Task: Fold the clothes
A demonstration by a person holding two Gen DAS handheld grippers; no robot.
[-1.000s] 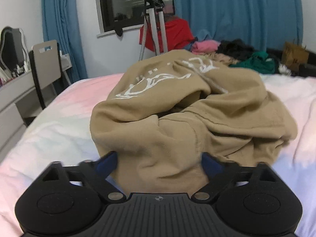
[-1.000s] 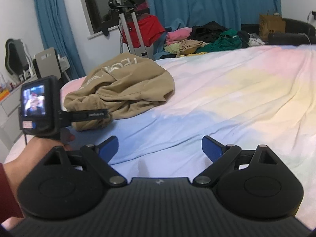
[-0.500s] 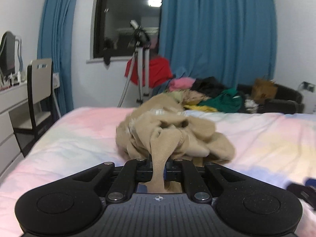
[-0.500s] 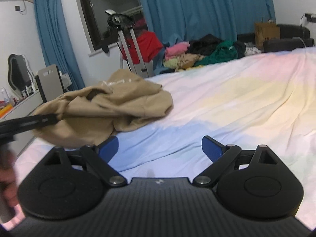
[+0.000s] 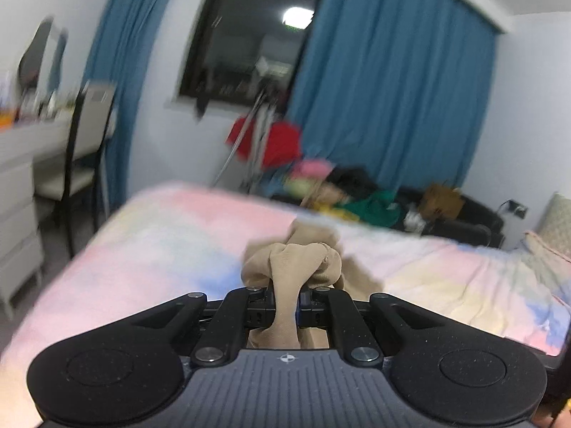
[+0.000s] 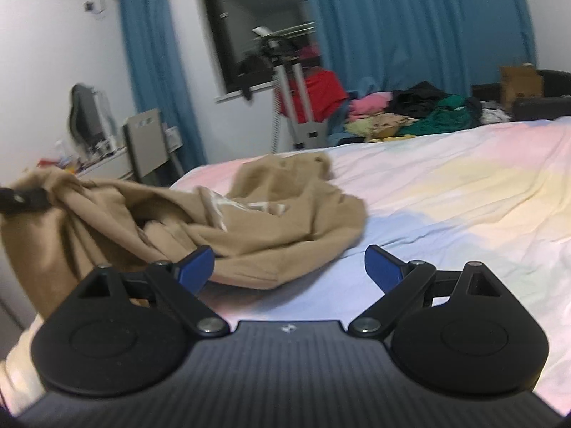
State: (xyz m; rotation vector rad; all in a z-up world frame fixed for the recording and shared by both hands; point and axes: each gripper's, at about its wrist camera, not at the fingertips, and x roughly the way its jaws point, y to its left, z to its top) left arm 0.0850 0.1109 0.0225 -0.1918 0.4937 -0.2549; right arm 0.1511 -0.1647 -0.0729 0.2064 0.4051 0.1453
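tan garment point(image 5: 285, 271) dragged nearer and lifted since half second ago, bunched fold clamped in left gripper point(image 5: 285, 303). rest trails ahead on bed point(image 6: 446, 192). right gripper point(image 6: 289, 267) spread, empty, garment ahead-left. spreading judged next.

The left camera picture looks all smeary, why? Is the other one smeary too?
Left wrist view: the blue curtains and pastel bedsheet are streaked by motion blur, while the left gripper, clamped on the tan crumpled sweatshirt, stays sharp. Right wrist view: milder blur, mostly on that sweatshirt; the open right gripper is crisp.
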